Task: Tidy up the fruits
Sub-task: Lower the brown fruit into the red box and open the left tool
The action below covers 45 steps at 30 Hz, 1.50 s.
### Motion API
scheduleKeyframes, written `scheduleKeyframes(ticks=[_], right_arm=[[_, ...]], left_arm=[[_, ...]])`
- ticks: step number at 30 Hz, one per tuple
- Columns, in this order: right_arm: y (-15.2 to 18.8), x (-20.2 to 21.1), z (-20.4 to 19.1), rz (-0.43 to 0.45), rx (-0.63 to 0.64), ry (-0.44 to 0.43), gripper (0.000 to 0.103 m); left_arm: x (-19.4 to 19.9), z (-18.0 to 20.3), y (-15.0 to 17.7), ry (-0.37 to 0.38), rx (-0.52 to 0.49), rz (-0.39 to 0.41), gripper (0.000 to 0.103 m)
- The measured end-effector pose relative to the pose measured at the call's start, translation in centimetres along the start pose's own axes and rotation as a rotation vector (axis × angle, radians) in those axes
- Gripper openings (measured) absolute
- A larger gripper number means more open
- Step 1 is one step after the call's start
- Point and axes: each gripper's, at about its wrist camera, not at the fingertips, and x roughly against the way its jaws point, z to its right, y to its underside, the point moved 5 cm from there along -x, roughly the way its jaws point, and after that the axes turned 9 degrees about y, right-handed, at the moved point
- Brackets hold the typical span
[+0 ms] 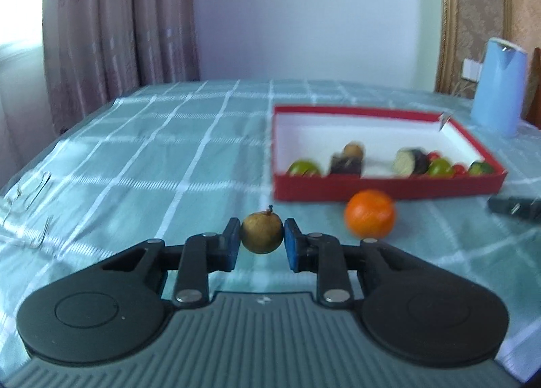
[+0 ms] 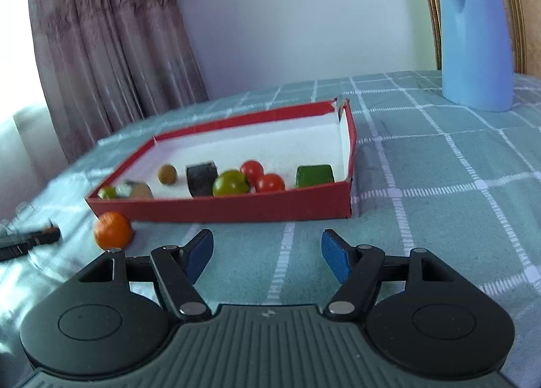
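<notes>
My left gripper is shut on a small brown round fruit with a stem, held above the checked tablecloth. An orange lies on the cloth just in front of the red box; it also shows in the right wrist view. The red box holds a green tomato, two red tomatoes, a brown fruit, dark eggplant pieces and a green piece. My right gripper is open and empty, in front of the box.
A blue kettle stands at the back right of the table. Part of the other gripper shows at the left edge of the right wrist view. Curtains hang behind the table on the left. A dark object lies right of the orange.
</notes>
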Motion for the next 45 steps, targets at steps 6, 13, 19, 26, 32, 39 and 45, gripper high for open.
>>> scheduleKeyframes(ticks=[6,13,19,26,32,39,45], right_arm=[[0.5,-0.7,-1.2,-0.054,0.089,0.064,0.073],[0.6,-0.8,-1.6,-0.059,0.123,0.079,0.074],[0.4,-0.7,-1.4,-0.058,0.106,0.066,0.074],[0.3,-0.7,-1.4,-0.058,0.097,0.058,0.075],[0.3,-0.7,-1.4,-0.059,0.103,0.062,0.075],[0.3,-0.6,-1.6,-0.053,0.108,0.066,0.076],[0.1,0.7,-3.9,0.015,0.123,-0.004,0.076]], left_arm=[[-1.2,3.4,-3.7,0.042,-0.060,0.045,0.025],[-5.8,8.1,-6.7,0.086,-0.129,0.044,0.025],[-9.4,10.0,-6.6,0.068,-0.144,0.004,0.025],[-9.8,10.1,-6.1,0.057,-0.143,-0.006,0.026],[-8.3,8.8,-6.1,0.027,-0.130,0.024,0.034],[-2.8,2.7,-4.5,-0.086,-0.033,0.104,0.054],[-0.7,-3.1,-2.1,-0.227,0.040,0.103,0.073]])
